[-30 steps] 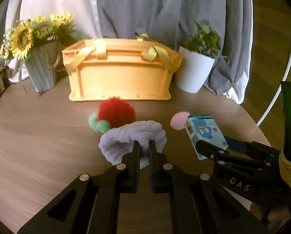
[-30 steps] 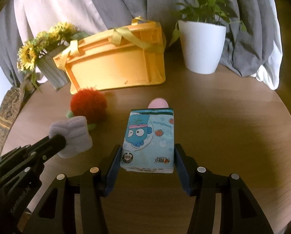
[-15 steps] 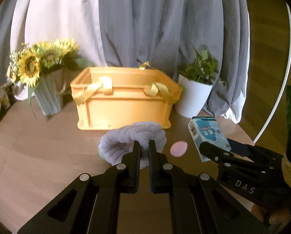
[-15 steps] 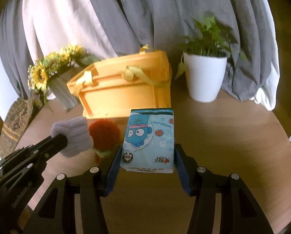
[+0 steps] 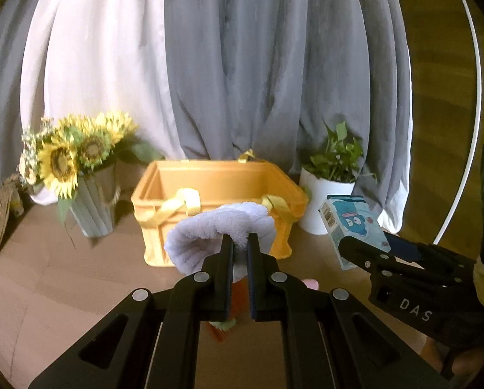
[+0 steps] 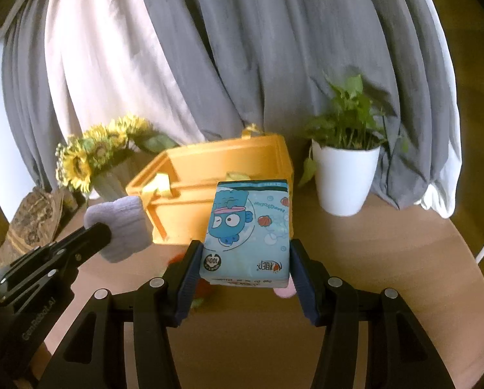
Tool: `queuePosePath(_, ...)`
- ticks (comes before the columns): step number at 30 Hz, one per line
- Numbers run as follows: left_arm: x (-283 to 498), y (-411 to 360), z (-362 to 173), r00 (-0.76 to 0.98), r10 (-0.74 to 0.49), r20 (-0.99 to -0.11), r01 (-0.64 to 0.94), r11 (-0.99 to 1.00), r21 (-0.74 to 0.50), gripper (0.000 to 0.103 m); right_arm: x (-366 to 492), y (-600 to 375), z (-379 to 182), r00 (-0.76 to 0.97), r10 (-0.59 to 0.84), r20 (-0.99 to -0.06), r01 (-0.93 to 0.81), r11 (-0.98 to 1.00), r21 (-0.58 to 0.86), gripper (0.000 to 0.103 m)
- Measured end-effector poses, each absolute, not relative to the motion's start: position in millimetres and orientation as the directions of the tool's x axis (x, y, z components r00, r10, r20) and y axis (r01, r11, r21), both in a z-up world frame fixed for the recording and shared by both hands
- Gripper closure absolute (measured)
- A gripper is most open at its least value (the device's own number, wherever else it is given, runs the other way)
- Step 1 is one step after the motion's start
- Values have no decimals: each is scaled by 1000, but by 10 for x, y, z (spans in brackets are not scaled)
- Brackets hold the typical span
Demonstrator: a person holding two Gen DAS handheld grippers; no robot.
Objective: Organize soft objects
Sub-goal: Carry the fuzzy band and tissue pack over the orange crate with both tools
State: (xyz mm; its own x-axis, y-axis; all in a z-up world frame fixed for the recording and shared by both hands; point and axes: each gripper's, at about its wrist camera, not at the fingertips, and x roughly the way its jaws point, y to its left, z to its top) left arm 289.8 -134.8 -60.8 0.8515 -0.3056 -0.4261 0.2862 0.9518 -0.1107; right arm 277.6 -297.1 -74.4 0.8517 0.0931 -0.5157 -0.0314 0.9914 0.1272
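My left gripper (image 5: 240, 243) is shut on a fluffy lilac cloth (image 5: 209, 230), held in the air in front of the open orange crate (image 5: 216, 178); the cloth also shows in the right wrist view (image 6: 122, 227). My right gripper (image 6: 245, 259) is shut on a blue tissue pack with a cartoon fish (image 6: 248, 230), raised in front of the crate (image 6: 229, 162); the pack shows at the right of the left wrist view (image 5: 352, 223). A red and green plush (image 5: 222, 327) and a pink round thing (image 6: 284, 291) lie on the table below, mostly hidden by the grippers.
A sunflower vase (image 5: 92, 201) stands left of the crate and a white plant pot (image 5: 323, 204) stands right of it. Grey and white curtains hang behind. The round wooden table (image 6: 404, 275) has its edge at the right.
Both grippers have risen with their loads, so the crate's open top now shows. The plush and pink thing have dropped low in view behind the fingers.
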Motion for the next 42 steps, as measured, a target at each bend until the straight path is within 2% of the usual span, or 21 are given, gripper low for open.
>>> queuePosePath(29, 3467, -1062, -142, 917, -284, -281, 286, 958, -36, 94, 3266, -2647, -228, 932, 88, -352, -48, 992, 120, 49)
queuePosePath(42, 3896, -1114, -103, 926, -278, -254, 283, 959, -19, 94, 3660, -2683, -162, 943, 83, -323, -51, 993, 107, 49)
